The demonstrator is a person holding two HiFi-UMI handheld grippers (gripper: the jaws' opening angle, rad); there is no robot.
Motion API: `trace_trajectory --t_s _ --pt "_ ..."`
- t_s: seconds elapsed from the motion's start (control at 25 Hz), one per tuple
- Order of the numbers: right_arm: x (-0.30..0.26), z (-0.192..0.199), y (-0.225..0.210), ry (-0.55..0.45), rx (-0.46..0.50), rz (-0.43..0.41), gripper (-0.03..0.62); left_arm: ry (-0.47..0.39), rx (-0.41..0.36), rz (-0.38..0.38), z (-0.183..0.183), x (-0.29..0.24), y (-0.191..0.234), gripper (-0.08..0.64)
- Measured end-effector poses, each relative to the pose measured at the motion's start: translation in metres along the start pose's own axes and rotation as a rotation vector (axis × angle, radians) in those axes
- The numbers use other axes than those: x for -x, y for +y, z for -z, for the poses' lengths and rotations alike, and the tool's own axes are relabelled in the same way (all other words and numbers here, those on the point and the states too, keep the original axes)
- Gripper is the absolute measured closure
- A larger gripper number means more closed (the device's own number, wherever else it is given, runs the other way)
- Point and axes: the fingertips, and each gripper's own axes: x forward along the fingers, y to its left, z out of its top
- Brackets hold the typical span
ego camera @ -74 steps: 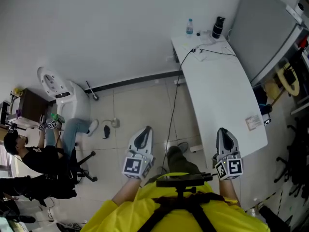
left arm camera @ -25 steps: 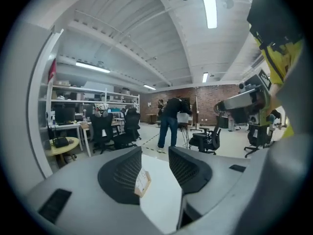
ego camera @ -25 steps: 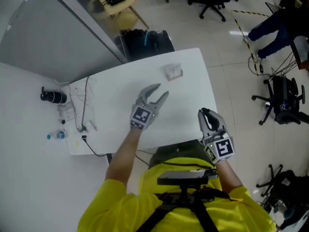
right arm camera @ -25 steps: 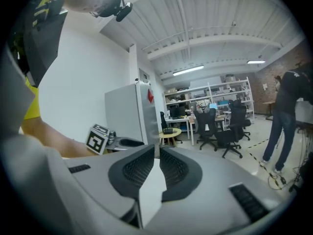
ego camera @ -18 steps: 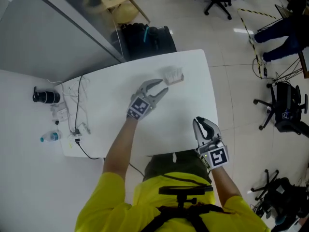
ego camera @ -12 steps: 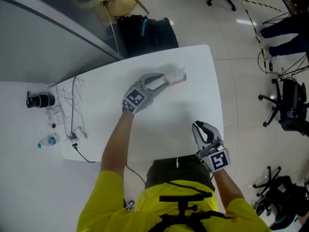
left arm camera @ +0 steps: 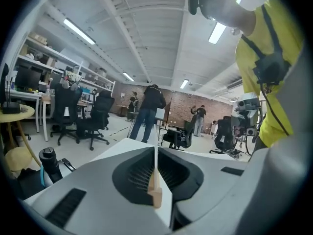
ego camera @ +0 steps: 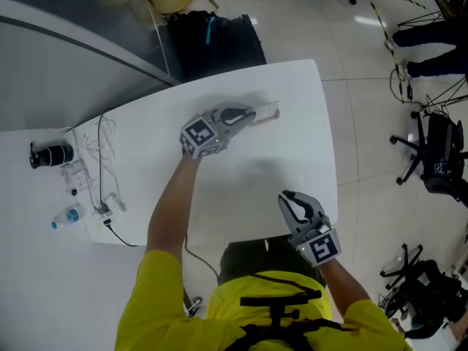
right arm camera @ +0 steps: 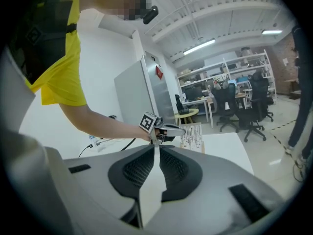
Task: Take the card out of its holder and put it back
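On the far side of the white table a white card stands in a small wooden holder. My left gripper reaches it from the left. Its jaws are closing, and the card shows edge-on, pinched between them, with the holder just below. The right gripper view shows the card upright with the left gripper at it. My right gripper hangs shut over the table's near edge, nothing between its jaws, well short of the card.
At the table's left end lie a water bottle, a black flask and loose cables. A black bag sits on the floor beyond the table. Office chairs and a person's legs are to the right.
My left gripper has travelled right to the card, and its jaws have gone from wide open to closed around it. The right gripper has stayed by the near edge.
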Motion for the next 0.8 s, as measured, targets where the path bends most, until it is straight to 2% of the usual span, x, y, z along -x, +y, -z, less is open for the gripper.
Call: trace_trajectory --t_s 0.16,0.36,0.56,0.8 --pt "0.003 -0.006 0.0 -0.007 0.001 0.002 0.554 -0.014 -0.005 -0.023 -0.011 0.003 -0.002 0.54" --pt "0.013 -0.03 0.0 -0.043 0.016 0.01 0.554 -0.04 -0.048 -0.07 -0.057 0.02 -0.004 0.54" --pt "0.033 -0.073 0.003 -0.113 0.054 0.036 0.554 -0.1 -0.147 -0.114 -0.144 0.047 -0.028 0.54" --pt "0.072 -0.127 0.016 -0.204 0.076 0.078 0.555 -0.137 -0.291 -0.133 -0.272 0.087 -0.093 0.54"
